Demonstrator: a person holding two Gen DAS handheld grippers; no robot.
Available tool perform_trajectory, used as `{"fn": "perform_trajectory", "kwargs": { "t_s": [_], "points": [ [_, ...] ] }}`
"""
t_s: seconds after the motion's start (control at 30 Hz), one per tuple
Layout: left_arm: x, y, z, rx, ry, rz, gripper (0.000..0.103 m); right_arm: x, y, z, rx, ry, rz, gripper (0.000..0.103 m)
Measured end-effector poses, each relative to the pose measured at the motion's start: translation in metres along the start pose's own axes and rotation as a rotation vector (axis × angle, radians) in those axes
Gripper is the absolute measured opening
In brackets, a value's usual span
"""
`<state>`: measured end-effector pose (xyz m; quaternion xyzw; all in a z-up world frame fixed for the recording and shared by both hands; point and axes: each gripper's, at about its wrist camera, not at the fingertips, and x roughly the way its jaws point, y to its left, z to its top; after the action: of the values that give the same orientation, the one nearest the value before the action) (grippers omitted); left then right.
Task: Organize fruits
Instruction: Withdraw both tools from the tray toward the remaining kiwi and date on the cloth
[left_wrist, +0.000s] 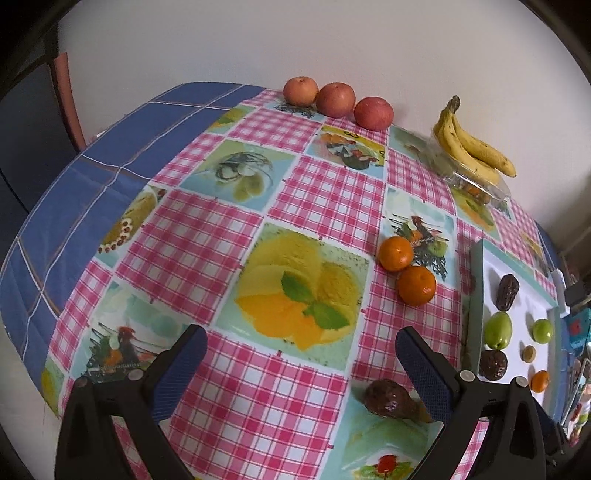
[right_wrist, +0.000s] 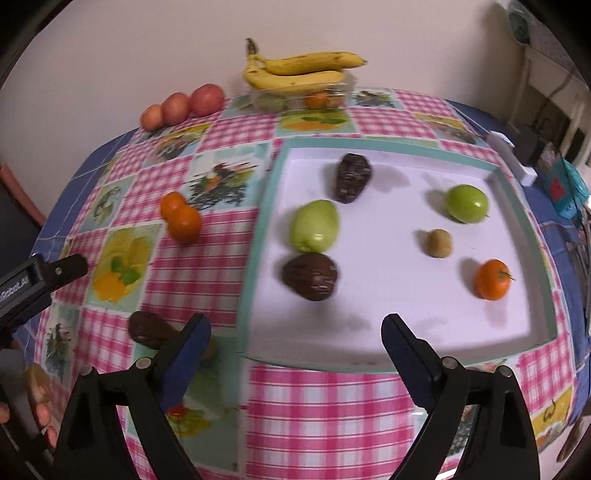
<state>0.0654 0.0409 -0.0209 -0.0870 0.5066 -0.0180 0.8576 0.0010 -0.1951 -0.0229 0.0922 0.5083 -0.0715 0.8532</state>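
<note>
Left tool (left_wrist: 301, 363) spread, empty; brown fruit (left_wrist: 388, 399) on bench just inside its right finger, nearer than right tool (right_wrist: 295, 350)

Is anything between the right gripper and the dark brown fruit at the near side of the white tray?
Nothing visible. The open right gripper hovers over the near edge of the white tray with the teal rim, and only bare tray floor lies before the dark brown wrinkled fruit. The large green fruit sits behind it.

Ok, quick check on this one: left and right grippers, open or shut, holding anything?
Left gripper: open, holding nothing; a dark brown fruit lies on the tablecloth near its right finger.
Right gripper: open, empty, above the white tray's near edge.
</note>
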Motion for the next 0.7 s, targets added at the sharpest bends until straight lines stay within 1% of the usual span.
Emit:
{"fn": "perform_trajectory", "kwargs": {
  "t_s": [0.07,0.2,0.37,0.4,0.47,0.5,0.53,0.6,0.63,0.7],
  "points": [
    [-0.001,0.004,0.001,-0.010,-0.004,0.002,0.103,0.001,0.007,0.001,-0.013,-0.004,0.011,0.094],
    [-0.002,0.021,0.007,-0.068,-0.020,-0.010,0.103,0.001,0.014,0.003,-0.003,-0.004,0.057,0.094],
    [-0.003,0.032,0.011,-0.107,-0.028,-0.034,0.103,-0.005,0.027,0.005,-0.021,-0.036,0.088,0.093],
    [-0.003,0.033,0.011,-0.108,-0.022,-0.041,0.103,-0.006,0.029,0.005,-0.030,-0.040,0.092,0.092],
    [-0.001,0.032,0.011,-0.105,-0.006,-0.067,0.103,-0.006,0.034,0.004,-0.046,-0.038,0.101,0.079],
    [0.000,0.031,0.011,-0.102,0.006,-0.087,0.103,-0.006,0.035,0.004,-0.051,-0.033,0.105,0.068],
    [0.000,0.029,0.011,-0.099,0.014,-0.095,0.103,-0.005,0.036,0.004,-0.055,-0.024,0.108,0.063],
    [0.002,0.025,0.009,-0.086,0.031,-0.096,0.103,-0.001,0.038,0.002,-0.059,-0.001,0.125,0.061],
    [0.003,0.024,0.008,-0.079,0.043,-0.088,0.103,0.000,0.039,0.001,-0.058,0.010,0.136,0.054],
    [0.005,0.022,0.006,-0.071,0.058,-0.073,0.103,0.002,0.039,-0.001,-0.054,0.030,0.161,0.047]
  ]
}}
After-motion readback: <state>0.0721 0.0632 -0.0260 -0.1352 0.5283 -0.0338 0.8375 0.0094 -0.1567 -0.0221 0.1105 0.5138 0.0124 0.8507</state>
